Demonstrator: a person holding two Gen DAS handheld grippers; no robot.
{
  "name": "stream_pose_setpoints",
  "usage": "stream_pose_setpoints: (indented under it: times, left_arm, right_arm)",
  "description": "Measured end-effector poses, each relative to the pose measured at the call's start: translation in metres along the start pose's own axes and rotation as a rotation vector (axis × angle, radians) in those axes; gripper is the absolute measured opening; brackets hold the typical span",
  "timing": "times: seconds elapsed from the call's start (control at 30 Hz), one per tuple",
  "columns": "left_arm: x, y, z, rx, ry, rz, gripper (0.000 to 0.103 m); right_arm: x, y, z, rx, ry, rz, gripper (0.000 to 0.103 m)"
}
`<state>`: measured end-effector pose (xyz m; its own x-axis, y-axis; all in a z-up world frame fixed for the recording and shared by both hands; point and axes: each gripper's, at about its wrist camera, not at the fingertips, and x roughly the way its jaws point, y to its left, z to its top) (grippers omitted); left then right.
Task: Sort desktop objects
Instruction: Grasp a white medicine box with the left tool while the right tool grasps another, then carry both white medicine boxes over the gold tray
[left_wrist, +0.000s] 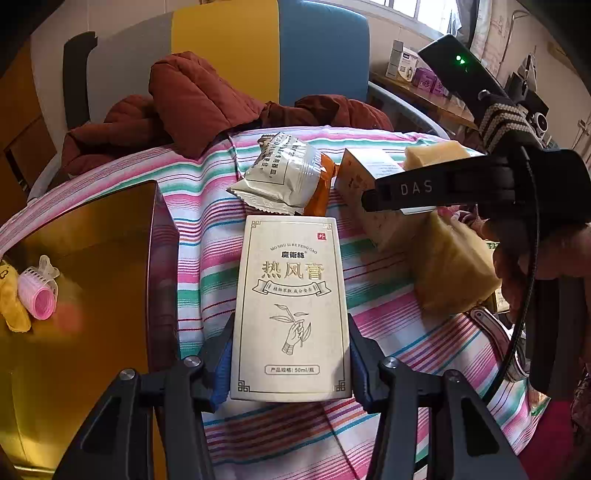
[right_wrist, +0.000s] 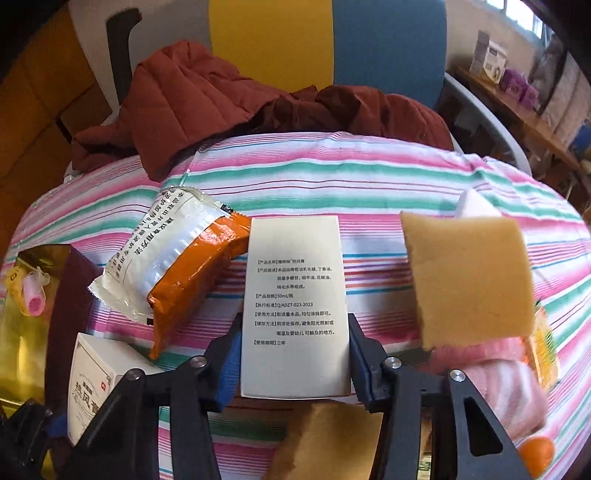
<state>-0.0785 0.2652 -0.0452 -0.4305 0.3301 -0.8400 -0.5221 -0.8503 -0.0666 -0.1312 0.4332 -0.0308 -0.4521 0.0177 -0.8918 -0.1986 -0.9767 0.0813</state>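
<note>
A cream box with gold lettering (left_wrist: 291, 280) stands between the blue pads of my left gripper (left_wrist: 290, 325), which is shut on its two sides above the striped cloth. That same box shows at the lower left of the right wrist view (right_wrist: 92, 373). My right gripper (right_wrist: 293, 321) is shut on a second cream box (right_wrist: 295, 266), small black text facing the camera. In the left wrist view this gripper (left_wrist: 384, 192) reaches in from the right, one black finger lying across that second box (left_wrist: 369, 166).
A white and orange snack packet (right_wrist: 177, 273) lies left of the second box. Yellow sponges (right_wrist: 465, 277) and a pink cloth (right_wrist: 498, 376) sit to the right. A gold tray (left_wrist: 92, 258) at the left holds a pink hair roller (left_wrist: 37, 291). A red jacket (left_wrist: 192, 99) lies beyond the table (right_wrist: 332, 177).
</note>
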Motion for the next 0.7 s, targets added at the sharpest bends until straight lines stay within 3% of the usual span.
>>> stream_pose_setpoints:
  times: [0.3,0.7]
  left_arm:
    - [-0.01,0.01,-0.003,-0.066,-0.019,-0.084,0.051]
    - [-0.049,0.014,-0.024,-0.115,-0.056,-0.154,0.051]
  right_arm:
    - [-0.042,0.007,-0.01,0.014,-0.072,0.024,0.05]
    - [-0.109,0.031,-0.067,0.055,-0.158,0.106,0.05]
